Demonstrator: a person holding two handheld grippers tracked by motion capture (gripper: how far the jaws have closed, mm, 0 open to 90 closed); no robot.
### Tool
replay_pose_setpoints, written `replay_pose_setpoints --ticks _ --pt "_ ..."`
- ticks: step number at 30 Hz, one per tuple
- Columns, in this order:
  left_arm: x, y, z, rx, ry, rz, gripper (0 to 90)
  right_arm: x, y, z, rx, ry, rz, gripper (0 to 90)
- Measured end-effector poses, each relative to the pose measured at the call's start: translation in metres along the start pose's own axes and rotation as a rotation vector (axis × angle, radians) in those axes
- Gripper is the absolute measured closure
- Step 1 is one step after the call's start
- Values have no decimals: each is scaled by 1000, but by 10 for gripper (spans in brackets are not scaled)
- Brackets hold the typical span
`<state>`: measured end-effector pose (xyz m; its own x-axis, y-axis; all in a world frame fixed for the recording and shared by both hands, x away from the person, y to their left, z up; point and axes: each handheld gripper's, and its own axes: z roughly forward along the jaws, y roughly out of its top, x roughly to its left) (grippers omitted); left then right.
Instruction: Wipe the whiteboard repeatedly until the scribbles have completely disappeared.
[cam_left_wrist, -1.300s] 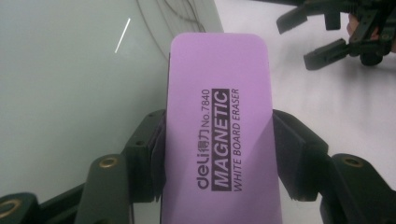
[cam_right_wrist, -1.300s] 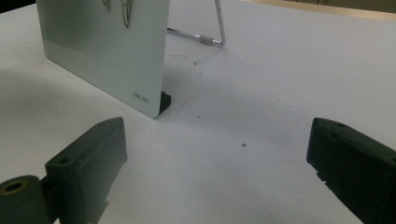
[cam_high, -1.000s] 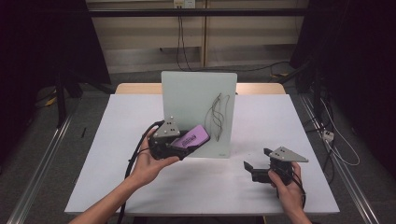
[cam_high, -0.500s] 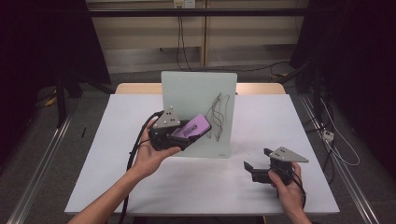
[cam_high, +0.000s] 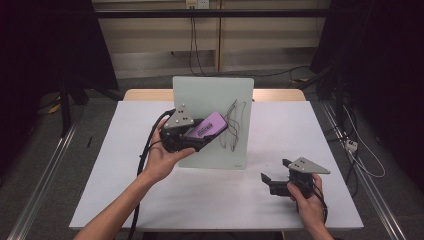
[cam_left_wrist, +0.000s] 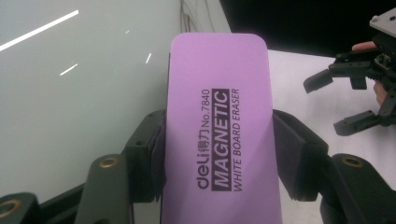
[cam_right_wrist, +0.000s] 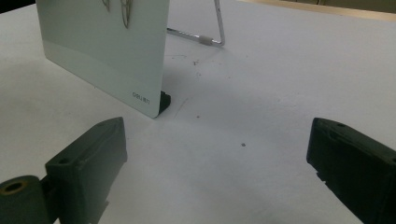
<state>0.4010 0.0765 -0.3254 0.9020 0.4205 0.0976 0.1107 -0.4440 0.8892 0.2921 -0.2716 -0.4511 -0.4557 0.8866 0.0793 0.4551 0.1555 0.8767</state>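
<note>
Since 1 second ago, the left gripper (cam_high: 197, 137) is sitting higher up and closer to the whiteboard (cam_high: 212, 95), while the right gripper (cam_high: 275, 181) is staying in the same spot. Its 2 black jaws are squeezing tight on the purple eraser (cam_high: 206, 127), 1 jaw on each long side. In the left gripper view, the eraser (cam_left_wrist: 219, 130) is sticking out past the jaws, and black words on it are reading "MAGNETIC WHITE BOARD ERASER". In the high view, the tip of the eraser is sitting in front of the board, just beside the black scribble (cam_high: 234, 125). Whether the eraser is touching the board is hard to tell. The board is standing upright near the middle of the white table (cam_high: 125, 175). The right gripper is resting low over the table near the front right, well apart from the board. Its 2 jaws are standing wide apart and holding nothing. In the right gripper view (cam_right_wrist: 219, 172), bare table is lying between the jaws, and the bottom corner of the board (cam_right_wrist: 107, 51) is standing farther off.
</note>
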Motion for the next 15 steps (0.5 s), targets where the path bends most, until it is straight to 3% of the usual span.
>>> replay_pose_setpoints --ticks 15 --pt "0 22 6 -13 4 24 412 0 0 0 -1 3 3 53"
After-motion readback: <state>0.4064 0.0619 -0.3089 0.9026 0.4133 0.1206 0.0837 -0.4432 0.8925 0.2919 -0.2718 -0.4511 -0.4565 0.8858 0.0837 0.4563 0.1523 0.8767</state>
